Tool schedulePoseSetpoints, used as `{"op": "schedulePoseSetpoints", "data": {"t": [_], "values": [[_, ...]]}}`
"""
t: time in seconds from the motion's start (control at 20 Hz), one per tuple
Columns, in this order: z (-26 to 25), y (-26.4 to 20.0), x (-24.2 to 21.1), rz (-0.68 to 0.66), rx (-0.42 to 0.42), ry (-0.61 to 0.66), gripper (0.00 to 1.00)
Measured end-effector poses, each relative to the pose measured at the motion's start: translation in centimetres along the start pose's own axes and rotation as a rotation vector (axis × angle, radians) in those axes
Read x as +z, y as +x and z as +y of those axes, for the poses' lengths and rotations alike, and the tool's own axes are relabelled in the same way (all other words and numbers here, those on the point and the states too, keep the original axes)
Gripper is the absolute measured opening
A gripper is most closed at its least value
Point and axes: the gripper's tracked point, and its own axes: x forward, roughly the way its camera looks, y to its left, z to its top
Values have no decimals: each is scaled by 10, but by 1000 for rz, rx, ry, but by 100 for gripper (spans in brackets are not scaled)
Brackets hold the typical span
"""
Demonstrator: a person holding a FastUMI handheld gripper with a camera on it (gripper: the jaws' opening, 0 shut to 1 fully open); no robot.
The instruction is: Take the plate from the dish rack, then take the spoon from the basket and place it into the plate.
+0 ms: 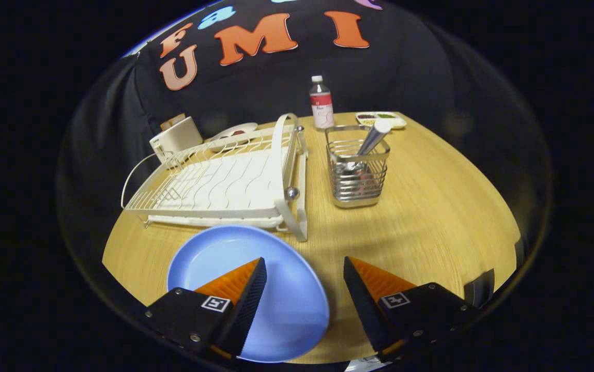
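Note:
A light blue plate (224, 258) lies flat on the wooden table (431, 217), just in front of the white dish rack (224, 181). My gripper (304, 266) is open above the plate's right part: the left finger (240, 289) is over the plate, the right finger (374, 289) is over bare table beside it. Nothing is between the fingers. Beyond them, right of the rack, stands a metal wire basket (357, 173) with a spoon (373, 138) leaning in it, handle up.
A white toaster (175, 138) and a small plate (232, 133) sit behind the rack. A bottle (321, 103) and a white divided dish (382, 119) stand at the table's far edge. Open tabletop lies right of the basket.

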Motion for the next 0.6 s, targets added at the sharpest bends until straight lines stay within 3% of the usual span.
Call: {"op": "schedulePoseSetpoints", "data": {"t": [0.2, 0.4, 0.6], "values": [[-42, 4, 70, -257, -119, -21, 90], [-58, 9, 108, -386, -185, -54, 86], [-55, 23, 113, -401, -174, -41, 68]]}}
